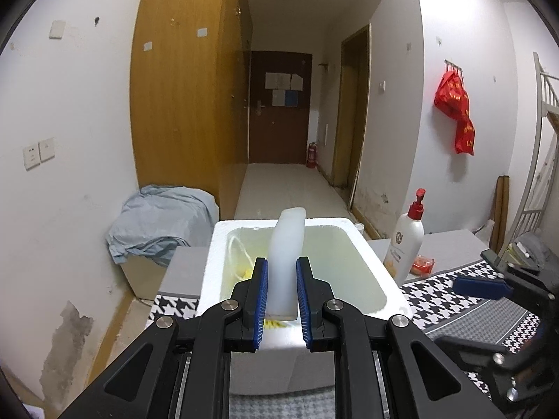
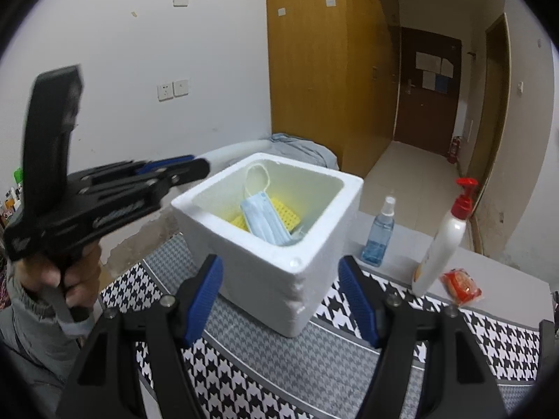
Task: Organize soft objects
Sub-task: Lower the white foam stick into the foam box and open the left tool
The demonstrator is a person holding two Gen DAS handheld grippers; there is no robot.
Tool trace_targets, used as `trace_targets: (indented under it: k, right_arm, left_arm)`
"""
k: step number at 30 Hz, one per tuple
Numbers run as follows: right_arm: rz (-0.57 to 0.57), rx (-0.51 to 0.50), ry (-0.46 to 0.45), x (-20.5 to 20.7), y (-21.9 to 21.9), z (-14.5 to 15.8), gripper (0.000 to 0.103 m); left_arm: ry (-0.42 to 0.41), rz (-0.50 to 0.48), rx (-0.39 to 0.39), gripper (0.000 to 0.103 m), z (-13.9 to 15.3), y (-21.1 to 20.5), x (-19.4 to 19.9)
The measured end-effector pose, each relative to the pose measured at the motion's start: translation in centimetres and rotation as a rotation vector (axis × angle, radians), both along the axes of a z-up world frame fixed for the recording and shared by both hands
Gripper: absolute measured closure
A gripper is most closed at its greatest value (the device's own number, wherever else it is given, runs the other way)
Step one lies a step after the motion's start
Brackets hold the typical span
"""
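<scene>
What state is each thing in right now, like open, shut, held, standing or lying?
Left gripper: shut on the translucent white soft piece, held over the box.
Right gripper: open, holding nothing.
White foam box: lidless, upright on the table.
Blue face mask: lying inside the box.
Lotion pump bottle: standing, capped.
Blue spray bottle: standing.

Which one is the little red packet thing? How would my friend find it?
Find the white foam box on the black-and-white checked cloth. Beside it stand a white pump bottle with a red top and a blue spray bottle. The red packet lies flat at the pump bottle's foot, on the side away from the box: small, crinkly, and the only thing there not standing up.
</scene>
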State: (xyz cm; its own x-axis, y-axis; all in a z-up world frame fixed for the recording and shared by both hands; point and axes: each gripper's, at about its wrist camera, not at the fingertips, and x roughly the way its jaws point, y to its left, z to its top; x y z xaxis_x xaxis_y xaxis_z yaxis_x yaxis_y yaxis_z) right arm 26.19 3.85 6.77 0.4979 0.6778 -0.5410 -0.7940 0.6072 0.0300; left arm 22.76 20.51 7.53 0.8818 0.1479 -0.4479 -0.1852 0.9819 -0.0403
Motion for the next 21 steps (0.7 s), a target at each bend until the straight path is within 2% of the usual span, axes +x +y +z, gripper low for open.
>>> trace_targets:
  k: [21]
  right_arm:
    - [-0.075,0.018,0.017,1.2,-3.5,-1.1,0.030]
  left_arm:
    - [0.111,-0.014,-0.010,0.083,-2.3,-0.2,6.3]
